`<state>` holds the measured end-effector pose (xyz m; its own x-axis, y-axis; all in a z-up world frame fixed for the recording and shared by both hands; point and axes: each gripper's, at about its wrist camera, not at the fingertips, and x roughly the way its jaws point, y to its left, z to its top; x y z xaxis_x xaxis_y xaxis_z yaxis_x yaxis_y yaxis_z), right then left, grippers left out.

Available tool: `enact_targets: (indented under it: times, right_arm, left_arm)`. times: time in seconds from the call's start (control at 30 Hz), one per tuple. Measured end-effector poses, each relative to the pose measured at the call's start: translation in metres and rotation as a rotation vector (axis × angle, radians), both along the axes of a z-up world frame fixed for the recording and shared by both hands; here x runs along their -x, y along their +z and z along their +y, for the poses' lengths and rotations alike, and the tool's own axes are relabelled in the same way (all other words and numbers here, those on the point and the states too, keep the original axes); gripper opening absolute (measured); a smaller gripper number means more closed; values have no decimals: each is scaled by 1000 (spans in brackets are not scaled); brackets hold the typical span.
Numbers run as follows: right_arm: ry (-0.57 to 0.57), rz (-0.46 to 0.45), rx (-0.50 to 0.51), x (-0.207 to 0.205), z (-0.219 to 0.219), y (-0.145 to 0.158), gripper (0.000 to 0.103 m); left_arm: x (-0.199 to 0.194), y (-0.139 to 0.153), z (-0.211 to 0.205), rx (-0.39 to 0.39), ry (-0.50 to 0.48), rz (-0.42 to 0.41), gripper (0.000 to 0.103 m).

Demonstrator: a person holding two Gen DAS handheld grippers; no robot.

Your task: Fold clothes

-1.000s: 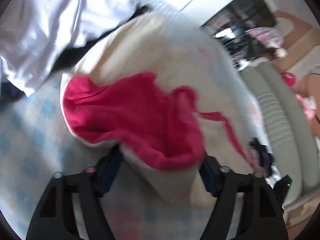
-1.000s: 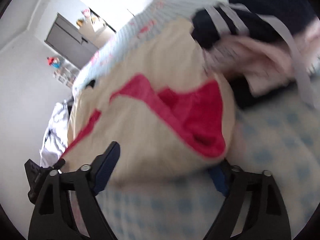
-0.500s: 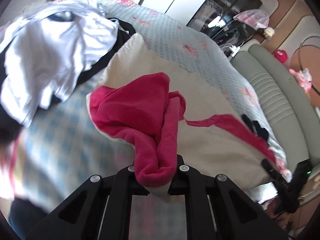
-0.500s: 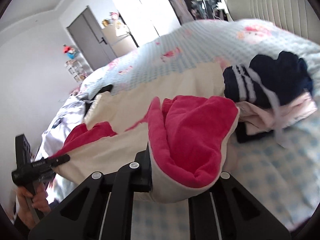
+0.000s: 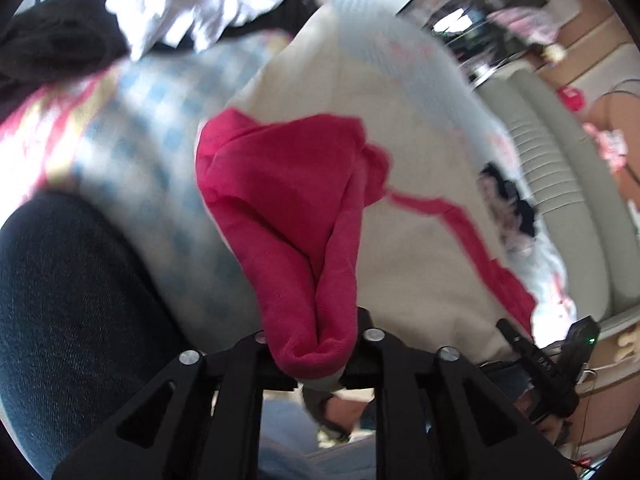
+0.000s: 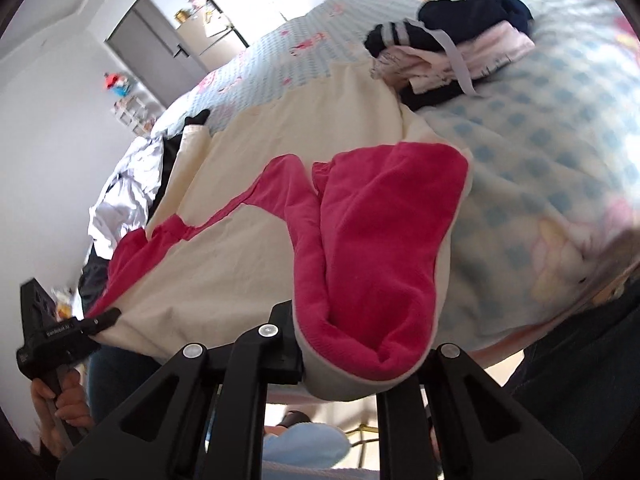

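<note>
Gripping both near corners, our left claw [image 5: 316,354] and right claw [image 6: 360,364] clamp the cream-and-pink garment [image 6: 304,152], lower frame, taut for folding.

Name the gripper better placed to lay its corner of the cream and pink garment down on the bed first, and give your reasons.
Probably the right gripper. Both are shut on corners of the cream and pink garment, but beyond the right one lies open checked blanket, whereas a white and black clothes pile crowds the space beyond the left gripper.
</note>
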<state>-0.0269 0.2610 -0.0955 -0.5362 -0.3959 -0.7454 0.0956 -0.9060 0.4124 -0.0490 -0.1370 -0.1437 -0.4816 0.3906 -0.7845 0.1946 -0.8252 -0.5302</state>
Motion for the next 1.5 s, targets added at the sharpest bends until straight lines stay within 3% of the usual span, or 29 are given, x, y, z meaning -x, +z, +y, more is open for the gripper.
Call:
enact_targets:
  times: [0.07,0.17,0.23,0.43,0.53,0.6,0.77,0.83,0.9,0.93,0.97,1.07,1.2,1.4,1.5]
  right_arm:
    - [-10,-44,-14,4,5,-7,20]
    - [-40,-105,21,-1,19,-13,32]
    - [-54,-91,22,-9,30,-6,40]
    - [-97,-20,14,-15,53,33,43]
    - [-99,71,1,-6,56,64,48]
    - [-85,82,-21,13,54,70,53]
    - [28,26,-95,59,22,57,53]
    - [80,22,-97,66,3,52,53]
    - [130,18,-103,72,-18,46,53]
    - [148,14,-106,75,-28,43,53]
    - [167,3,-99,77,-37,39,53]
    - [204,-47,-66,82,-58,19,53]
    - [219,-106,-70,85,-70,-5,53]
    - [202,-132,-48,85,-65,-23,53]
    - [175,-115,-41,81,-58,-9,53]
  left_arm:
    - [2,-8,-3,-24,-17,-49,24]
    - [-11,3,-12,-10,-53,-14,36]
    - [-17,15,-25,6,-57,27,40]
    - [1,43,-75,93,30,125,40]
    - [33,39,-79,140,10,140,40]
    - [59,33,-77,176,-18,130,40]
    - [127,10,-70,202,-73,88,41]
    - [155,-8,-69,180,-87,38,47]
    - [172,-26,-69,112,-121,-25,44]
    - [176,-30,-67,99,-128,-29,33]
    - [177,-32,-65,106,-134,-21,7]
    - [172,-21,-63,161,-127,1,6]
    - [145,10,-89,220,-29,73,5]
    - [134,-17,-117,220,13,-50,9]
    - [107,21,-109,256,55,81,17]
